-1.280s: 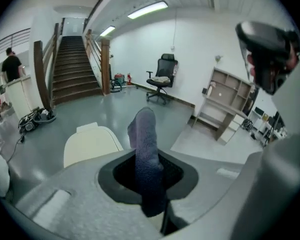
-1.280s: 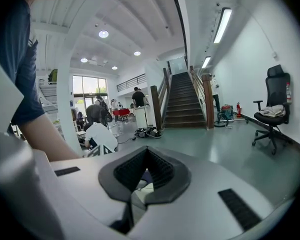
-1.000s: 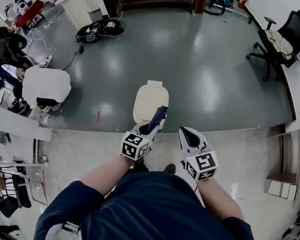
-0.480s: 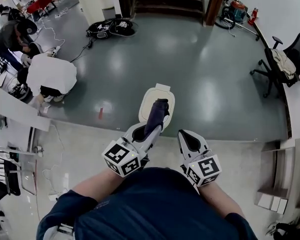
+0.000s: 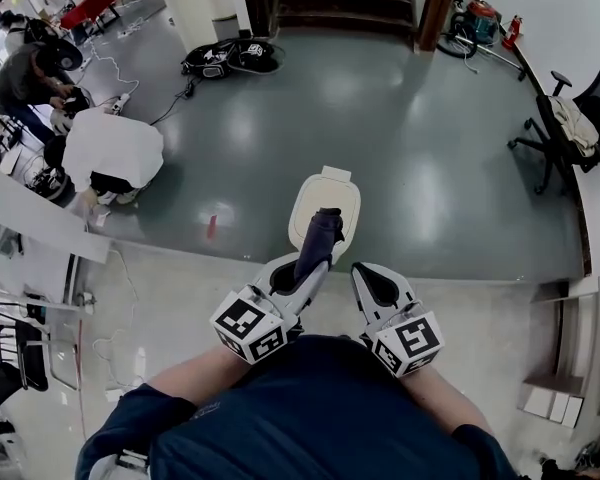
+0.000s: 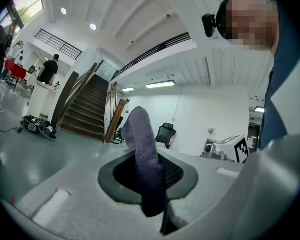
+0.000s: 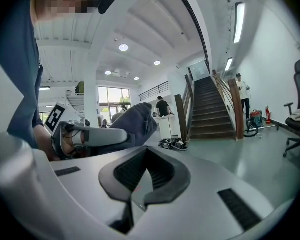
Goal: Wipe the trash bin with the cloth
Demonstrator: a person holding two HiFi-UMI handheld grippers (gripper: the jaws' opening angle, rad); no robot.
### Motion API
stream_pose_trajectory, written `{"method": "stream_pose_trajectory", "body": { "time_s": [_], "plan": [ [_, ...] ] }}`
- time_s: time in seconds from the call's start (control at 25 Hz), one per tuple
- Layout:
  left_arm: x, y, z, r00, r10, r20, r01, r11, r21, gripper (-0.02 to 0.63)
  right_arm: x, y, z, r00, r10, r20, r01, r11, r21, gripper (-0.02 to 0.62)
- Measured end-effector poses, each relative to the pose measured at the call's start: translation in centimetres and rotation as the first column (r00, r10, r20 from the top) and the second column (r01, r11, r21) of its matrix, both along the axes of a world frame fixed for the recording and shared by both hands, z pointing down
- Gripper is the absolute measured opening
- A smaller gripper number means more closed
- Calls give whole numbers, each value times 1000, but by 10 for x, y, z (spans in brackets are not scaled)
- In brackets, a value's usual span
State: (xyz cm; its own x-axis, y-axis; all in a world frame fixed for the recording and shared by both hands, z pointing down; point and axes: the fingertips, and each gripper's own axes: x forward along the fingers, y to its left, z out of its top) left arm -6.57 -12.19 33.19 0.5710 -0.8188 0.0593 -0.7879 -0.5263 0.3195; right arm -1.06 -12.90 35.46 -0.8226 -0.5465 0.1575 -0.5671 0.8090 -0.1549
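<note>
Left claw [image 6: 151, 194]: jaws clamped on the near end of a dark purple cloth [image 6: 145, 154], which sits pinched between the pads. The rest sticks out past the tips as a bunched, rolled strip. Right claw [image 7: 135, 191]: jaws together, seam closed, nothing in it, held just beside the left claw.

Cloth long axis runs along the left jaws, with the free end pointing forward and away from the person. In the left gripper view it stands up against the stairs and ceiling, so that claw looks level or tipped up, not down at the bin.

Trash bin [image 5: 330, 200] stands on the floor [image 5: 430, 158] just ahead of the person, where the dark floor meets the paler strip. Only its cream lid [image 5: 340, 193] shows. The lid is oblong, with its long axis running away from the person and a small tab at the far end. In the head view the cloth tip overlaps the near part of the lid. Cannot tell contact there, but it is probably in the air above it.

Step (judgement): carrying the cloth to the bin, wiping not started. The next move calls for tipping the left claw down until the free end lies on the lid, then stroking along the lid's length. The right claw is free to steady the bin.
</note>
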Motion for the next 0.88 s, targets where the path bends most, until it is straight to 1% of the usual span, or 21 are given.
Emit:
{"method": "stream_pose_trajectory", "body": {
  "time_s": [0.6,0.88],
  "plan": [
    [-5,9,0,999,34,0,-34,999,2,49,-9,6,-3,1000,3,-15,-3,1000,9,5],
    [-7,9,1,999,35,6,-35,999,10,49,-9,6,-1,1000,7,-18,-6,1000,12,5]
  ]
}}
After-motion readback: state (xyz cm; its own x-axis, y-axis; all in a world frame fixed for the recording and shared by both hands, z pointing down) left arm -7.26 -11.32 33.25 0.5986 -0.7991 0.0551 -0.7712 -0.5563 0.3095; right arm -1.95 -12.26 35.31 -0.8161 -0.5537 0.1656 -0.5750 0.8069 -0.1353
